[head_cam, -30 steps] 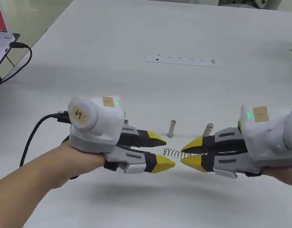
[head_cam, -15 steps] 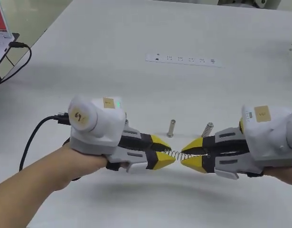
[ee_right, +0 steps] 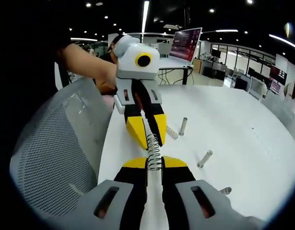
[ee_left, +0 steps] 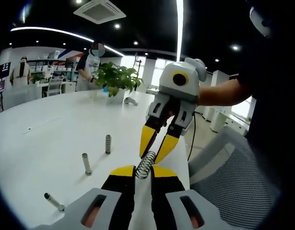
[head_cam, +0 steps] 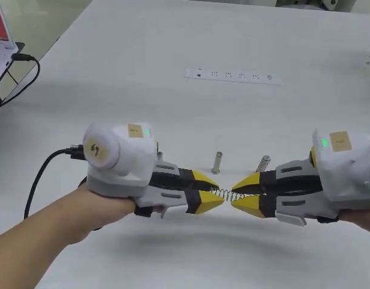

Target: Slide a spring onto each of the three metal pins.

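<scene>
One sprung pin done, two bare pins left; left tool and right tool each pinch an end of the next spring.

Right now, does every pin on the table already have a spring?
No: the far pin has one, but the middle pin and the near pin are bare.

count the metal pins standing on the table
3, in a row in the left gripper view: near pin, bare; middle pin, bare; far pin, wearing a spring. None looks hidden.
</scene>
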`<act>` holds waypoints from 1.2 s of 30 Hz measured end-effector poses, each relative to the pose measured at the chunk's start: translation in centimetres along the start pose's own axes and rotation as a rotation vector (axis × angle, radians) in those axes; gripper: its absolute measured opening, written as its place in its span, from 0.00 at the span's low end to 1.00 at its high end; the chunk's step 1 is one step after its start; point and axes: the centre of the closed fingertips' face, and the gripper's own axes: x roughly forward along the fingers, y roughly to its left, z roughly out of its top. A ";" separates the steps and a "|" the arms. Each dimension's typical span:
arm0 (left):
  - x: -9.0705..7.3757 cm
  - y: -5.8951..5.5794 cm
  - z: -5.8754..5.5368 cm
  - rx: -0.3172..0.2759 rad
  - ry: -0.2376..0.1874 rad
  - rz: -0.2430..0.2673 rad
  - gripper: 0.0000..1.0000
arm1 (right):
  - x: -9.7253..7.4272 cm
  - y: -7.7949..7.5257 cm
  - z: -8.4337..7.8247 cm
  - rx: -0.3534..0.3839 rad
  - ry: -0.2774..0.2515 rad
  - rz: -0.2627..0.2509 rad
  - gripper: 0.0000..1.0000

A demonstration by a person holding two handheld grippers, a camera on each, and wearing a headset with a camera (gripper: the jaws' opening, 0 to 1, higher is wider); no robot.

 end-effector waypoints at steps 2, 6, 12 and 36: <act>-0.1 -0.1 0.0 0.000 -0.001 0.000 0.03 | 0.1 0.1 0.1 0.000 0.000 0.001 0.08; -0.3 -0.2 0.0 -0.006 0.000 -0.005 0.03 | 0.2 0.2 0.2 0.051 -0.009 0.006 0.09; -0.3 -0.4 0.0 -0.011 0.002 -0.015 0.03 | 0.1 0.2 -0.1 0.037 0.001 0.003 0.11; -0.4 -0.6 0.2 -0.038 -0.016 -0.022 0.03 | -0.4 0.3 -0.2 0.035 -0.017 -0.004 0.08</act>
